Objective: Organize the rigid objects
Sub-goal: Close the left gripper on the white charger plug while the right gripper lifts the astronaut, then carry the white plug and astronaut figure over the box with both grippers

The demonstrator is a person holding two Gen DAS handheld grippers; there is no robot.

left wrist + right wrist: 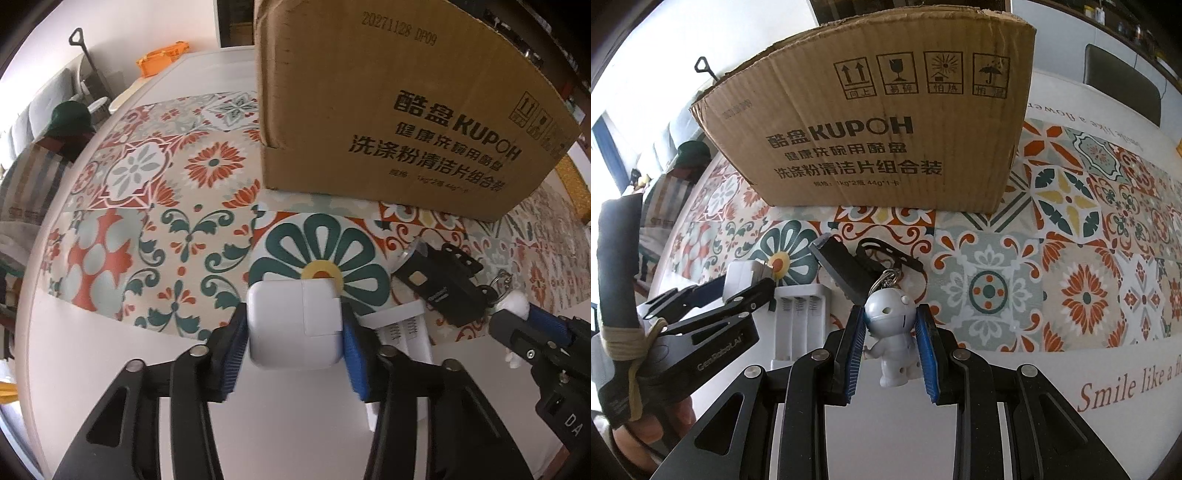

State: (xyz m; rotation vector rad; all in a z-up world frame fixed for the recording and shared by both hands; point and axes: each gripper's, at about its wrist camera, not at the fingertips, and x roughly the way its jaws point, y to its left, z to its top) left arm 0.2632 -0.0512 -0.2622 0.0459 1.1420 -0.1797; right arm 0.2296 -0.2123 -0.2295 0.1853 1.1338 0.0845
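White plastic fills my left gripper [293, 328]: a square power adapter [295, 323], clamped between the two blue pads, one on each flat side, just above the white table edge [110, 354]. Its plug end faces the patterned tablecloth [147, 206].

My right gripper [891, 343] stands around a small white robot-figure keychain [892, 332]. The blue pads sit at its head on both sides; the left pad looks to be touching, though on the right I cannot tell contact from a thin gap (the curve of the lens does not help). The figure stands upright, its ring and chain leading up to a black key fob [846, 273] lying on the cloth.

Between the two grippers lies a white battery charger [799, 325] with three empty slots, springs showing, half on the cloth and half on bare table.

Behind all of these stands a brown cardboard box [886, 129] printed KUPOH, open at the top, resting on the tablecloth. The adapter and keychain are both near its front face, outside it.
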